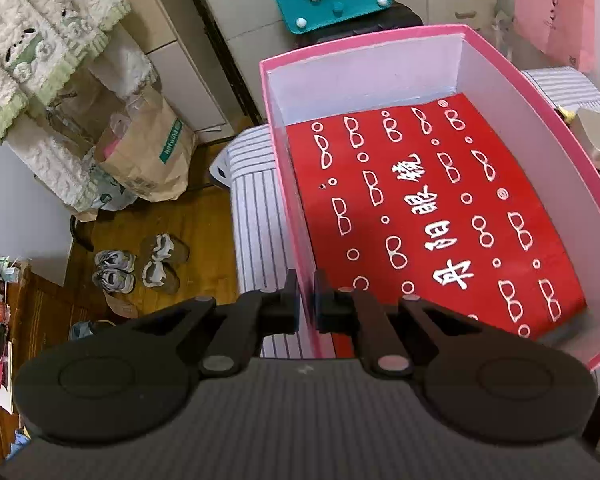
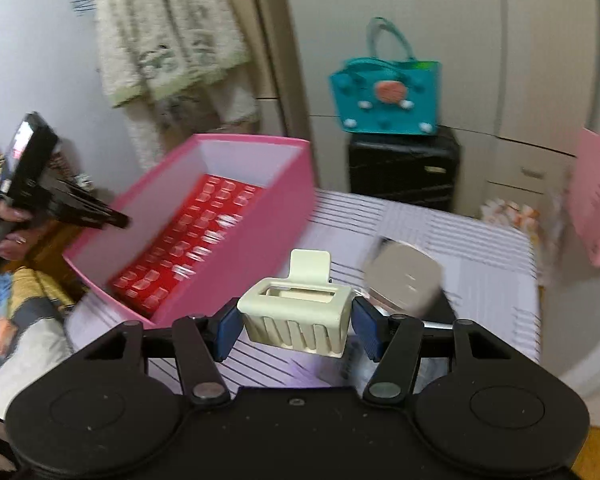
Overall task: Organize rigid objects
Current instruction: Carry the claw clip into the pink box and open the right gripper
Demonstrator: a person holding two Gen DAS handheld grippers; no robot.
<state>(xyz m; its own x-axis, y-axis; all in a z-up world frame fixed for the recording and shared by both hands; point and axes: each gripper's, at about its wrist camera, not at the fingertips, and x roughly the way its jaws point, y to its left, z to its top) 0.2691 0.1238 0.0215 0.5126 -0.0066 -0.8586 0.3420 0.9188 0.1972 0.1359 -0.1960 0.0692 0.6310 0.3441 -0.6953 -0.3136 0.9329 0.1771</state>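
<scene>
Left gripper (image 1: 306, 300): jaws pinched together on the near side wall of the pink box (image 1: 496, 64); one finger outside the wall, the other inside. Pitched steeply downward over the box's near corner.

Left gripper, seen from the right wrist: black body (image 2: 40, 184) at the left edge, angled down toward the box's left wall; a person's hand (image 2: 10, 220) wraps the handle behind it (fingertips hidden by the box wall in this view).

Pink box: open-topped, white inside, sitting on the striped cloth surface (image 1: 256, 216). A red printed sheet (image 1: 432, 216) with white glasses drawings and characters lies flat on its floor.

Right gripper (image 2: 296, 326): blue pads (image 2: 227, 330) pressed on both ends of a cream hair claw clip (image 2: 296, 316), which hangs clear of the cloth. Tilted forward and down, fingers level with each other.

Hair claw clip: teeth pointing down, lever tab up and away from the camera; just right of the pink box's near corner, outside it.

Beige block-like object (image 2: 404, 280): on the striped cloth just behind the right finger (blurred, identity unclear).

Background: teal bag (image 2: 386, 96) on a black suitcase (image 2: 404, 168); fluffy garment (image 2: 168, 44) hanging at the wall; shoes (image 1: 140, 268) on the wood floor.
</scene>
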